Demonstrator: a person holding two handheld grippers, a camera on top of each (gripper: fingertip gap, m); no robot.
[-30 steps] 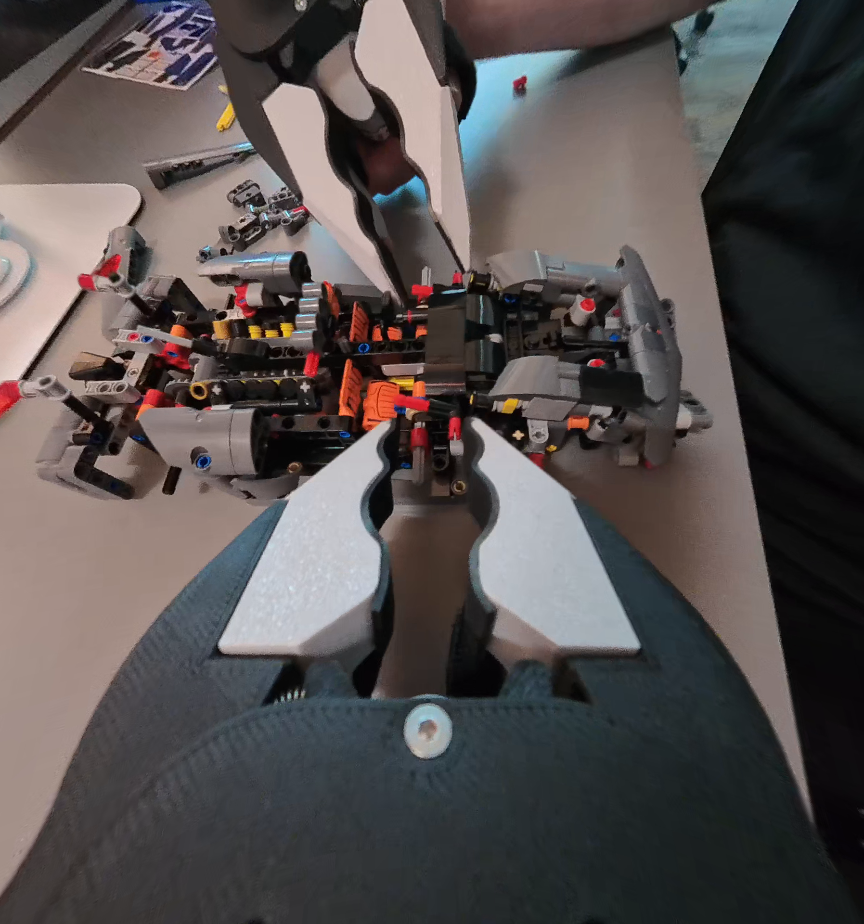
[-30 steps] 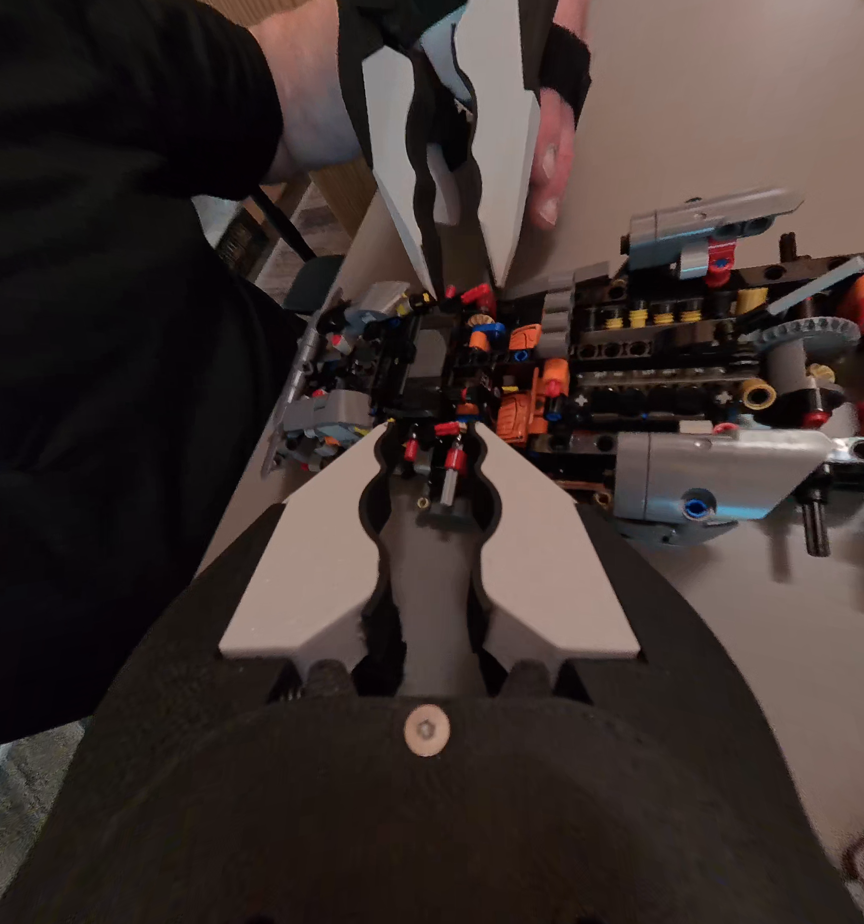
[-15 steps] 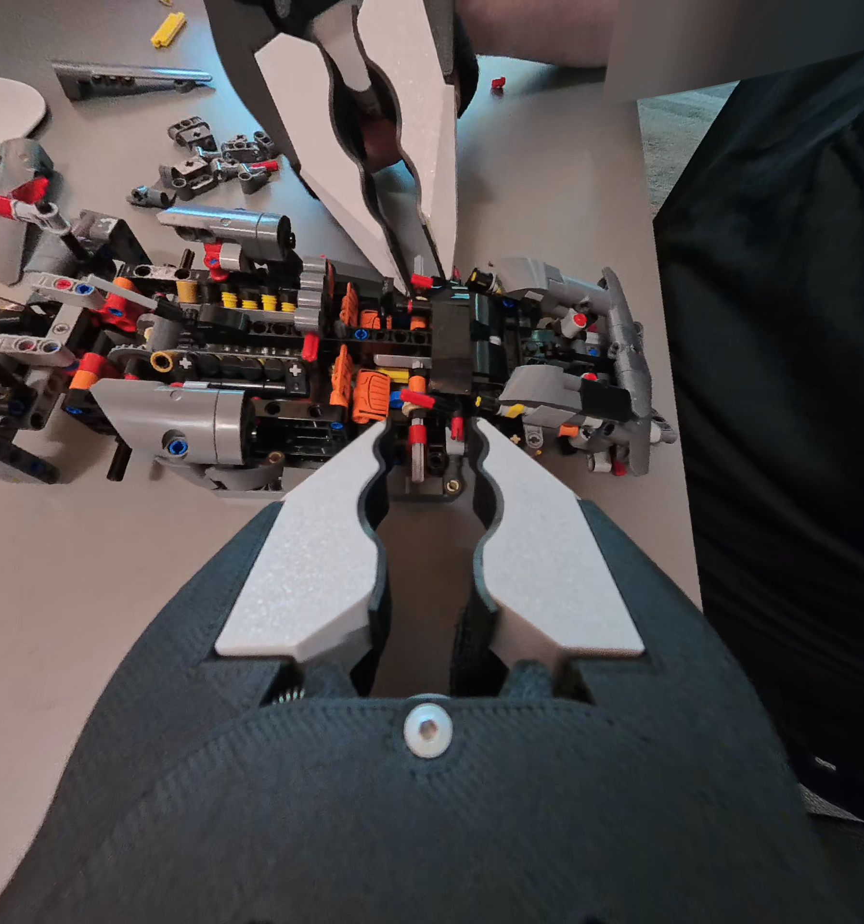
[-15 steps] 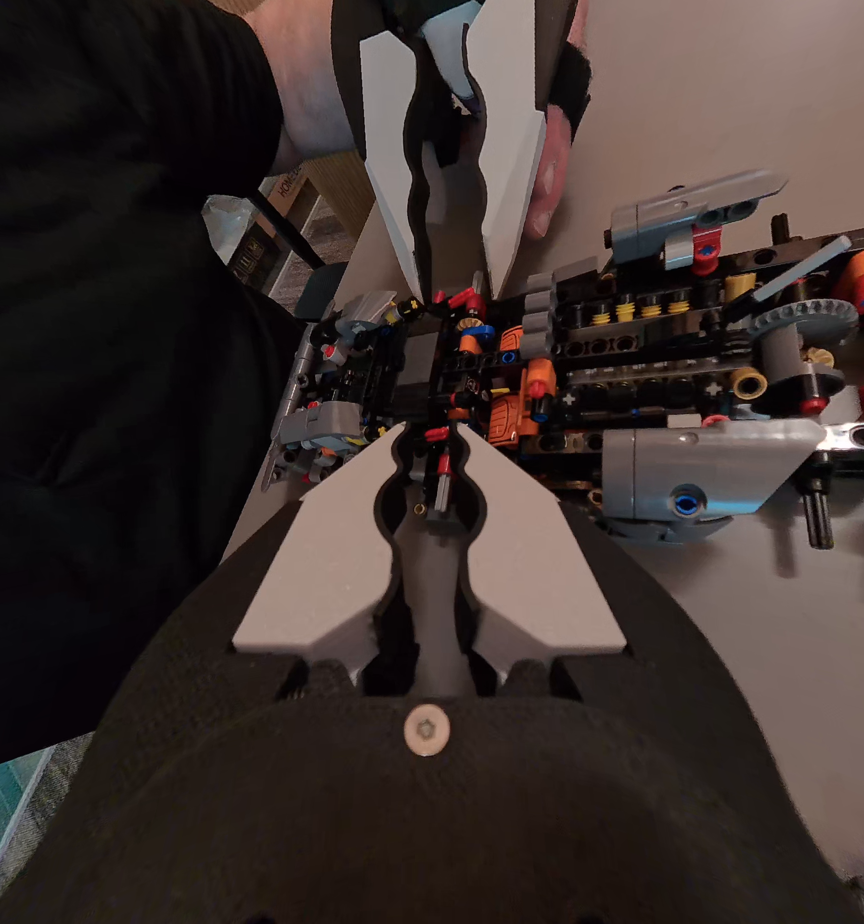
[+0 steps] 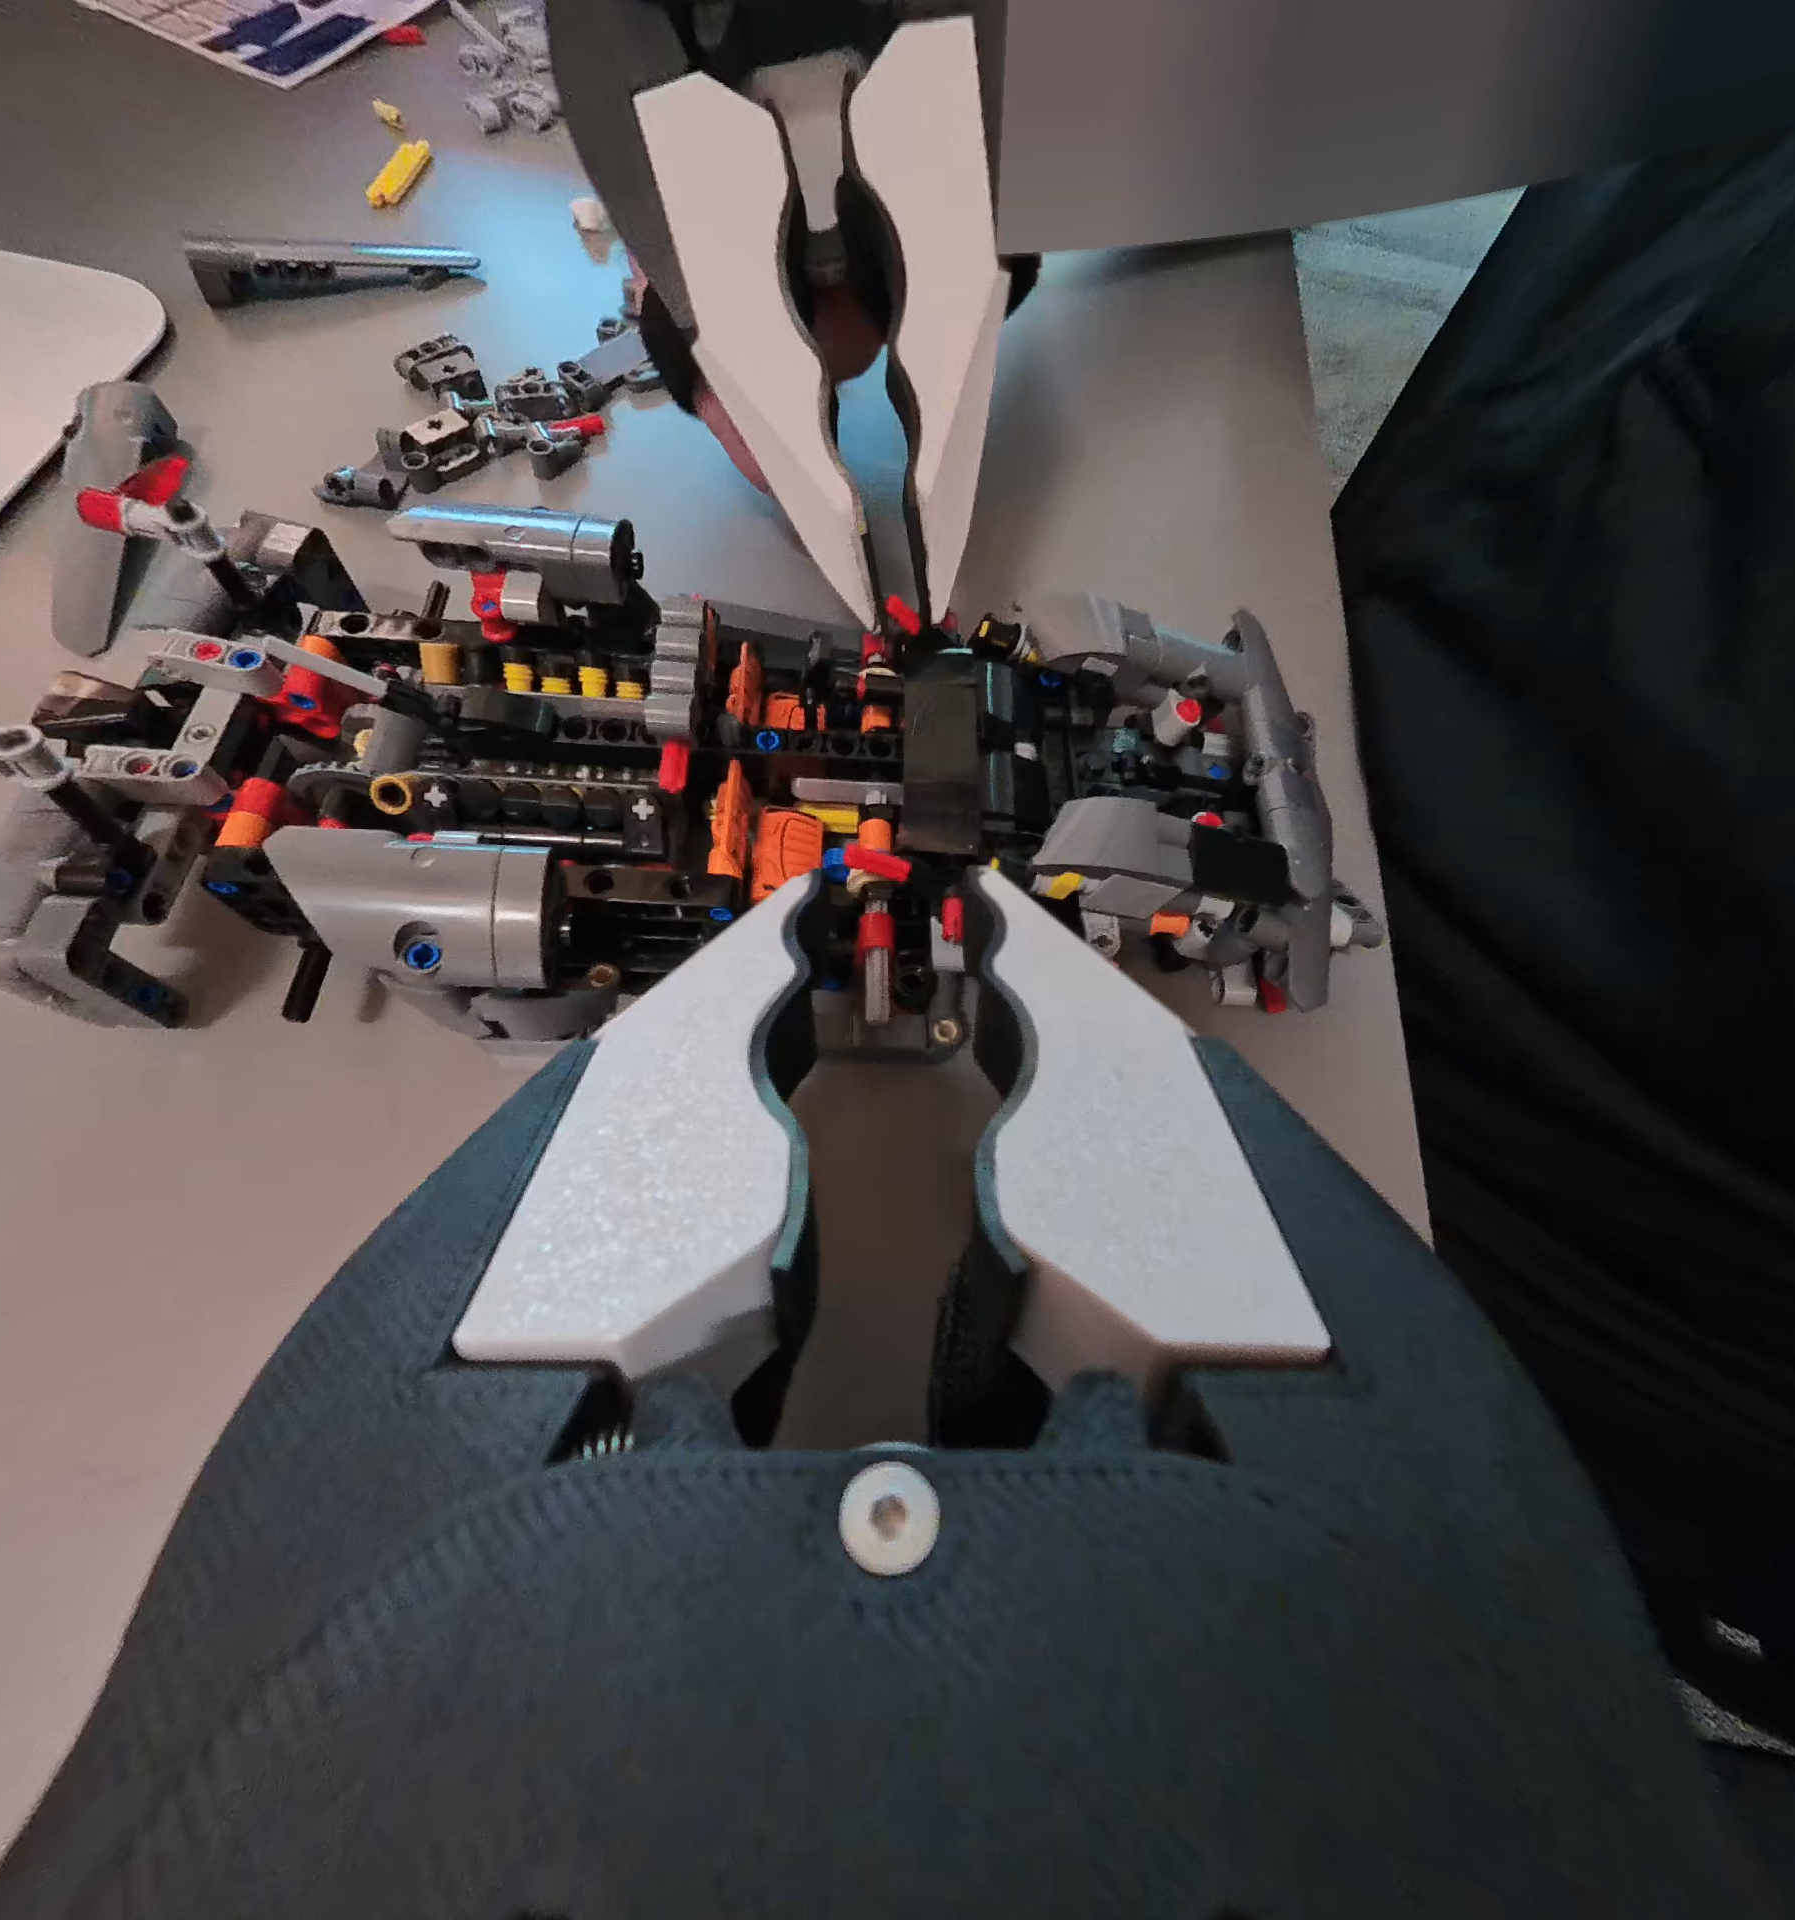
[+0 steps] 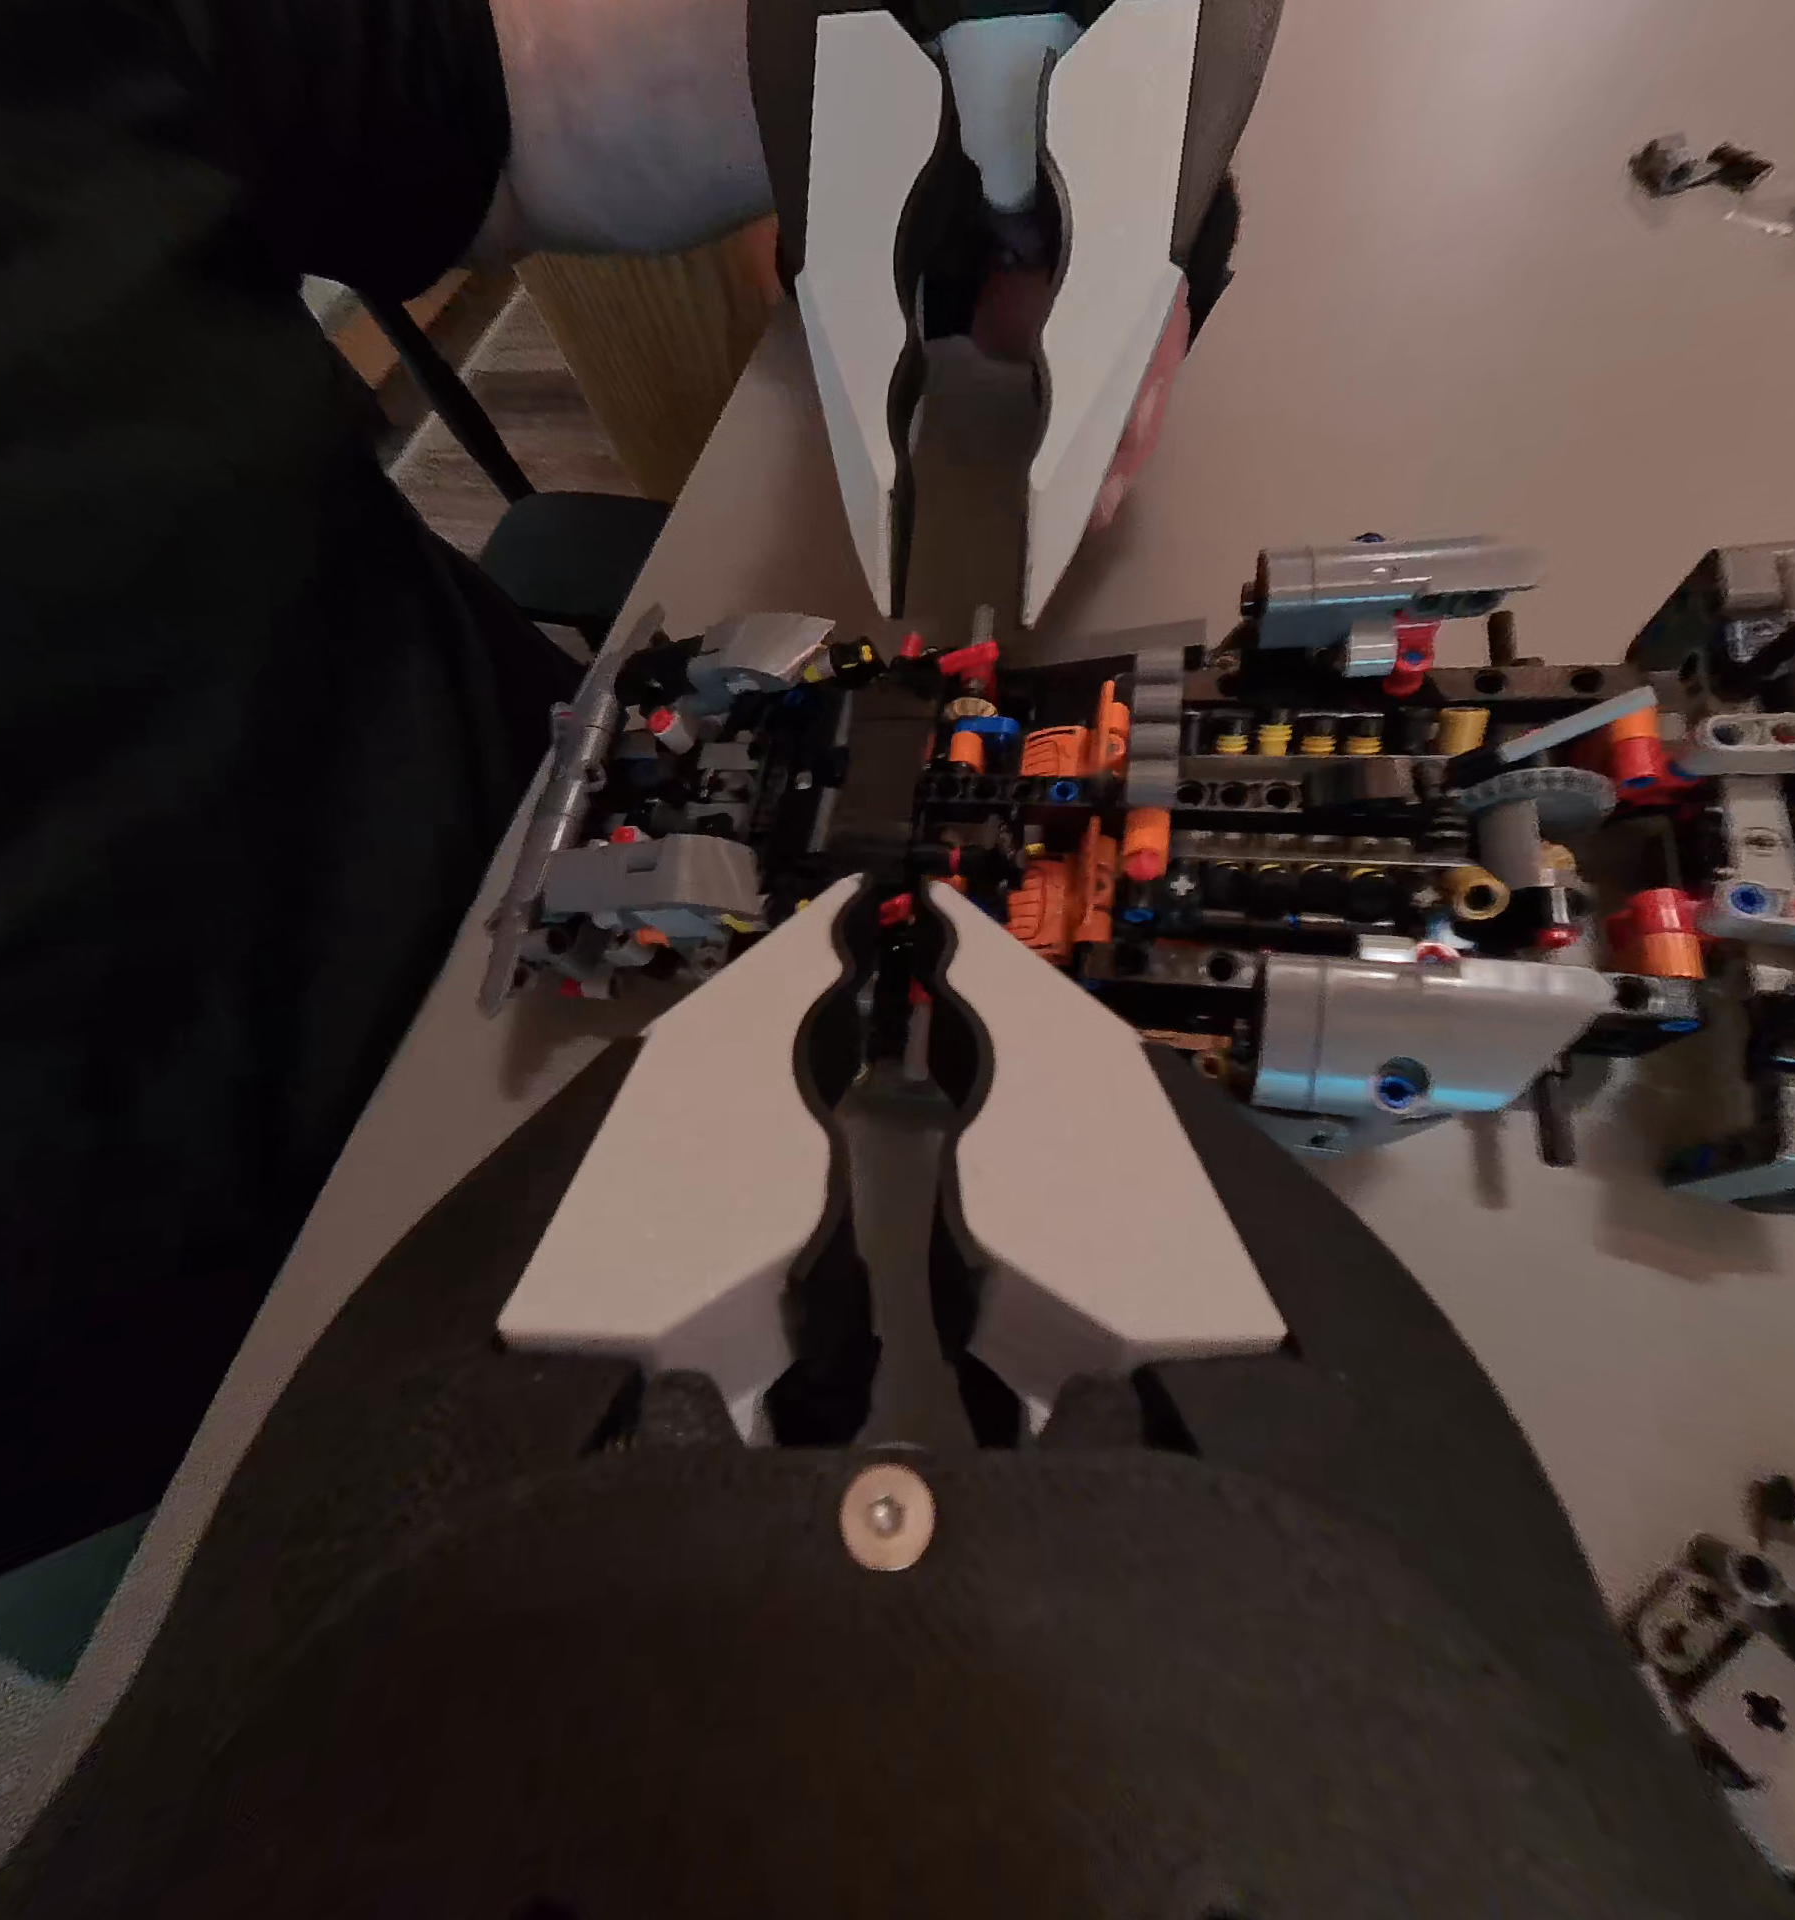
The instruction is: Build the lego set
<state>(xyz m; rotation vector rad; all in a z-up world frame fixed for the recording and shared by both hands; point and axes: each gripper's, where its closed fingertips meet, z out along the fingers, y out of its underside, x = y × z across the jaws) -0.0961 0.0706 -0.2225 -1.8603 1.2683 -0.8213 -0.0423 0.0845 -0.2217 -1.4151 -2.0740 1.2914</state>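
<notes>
A long grey, black and orange brick model [image 5: 560, 790] lies on the tan table [image 5: 145, 1195]; it also shows in the right wrist view [image 6: 1288, 800]. My left gripper [image 5: 898, 883] is closed on the model's near edge, its fingers on either side of a black frame with a grey axle and red bushes. Its fingers come down from the top of the right wrist view [image 6: 955, 618]. My right gripper [image 6: 895, 888] is at the opposite edge, nearly closed, pinching a small red pin [image 6: 898, 909]. The left wrist view shows that gripper [image 5: 905, 621] and pin [image 5: 901, 613] too.
Loose dark pieces [image 5: 477, 416], a long dark grey part [image 5: 321, 270] and a yellow piece [image 5: 399, 171] lie beyond the model. A white board [image 5: 20, 343] is at the left. A person in dark clothes [image 5: 1599, 831] stands at the table's right edge. More loose parts [image 6: 1724, 1621] lie nearby. The tips of one gripper are about 7 cm away from the tips of the other.
My right gripper's fingers have closed from wide apart to almost together on the red pin. My left gripper's fingers eased slightly and closed back on the model. Both cameras shifted a little.
</notes>
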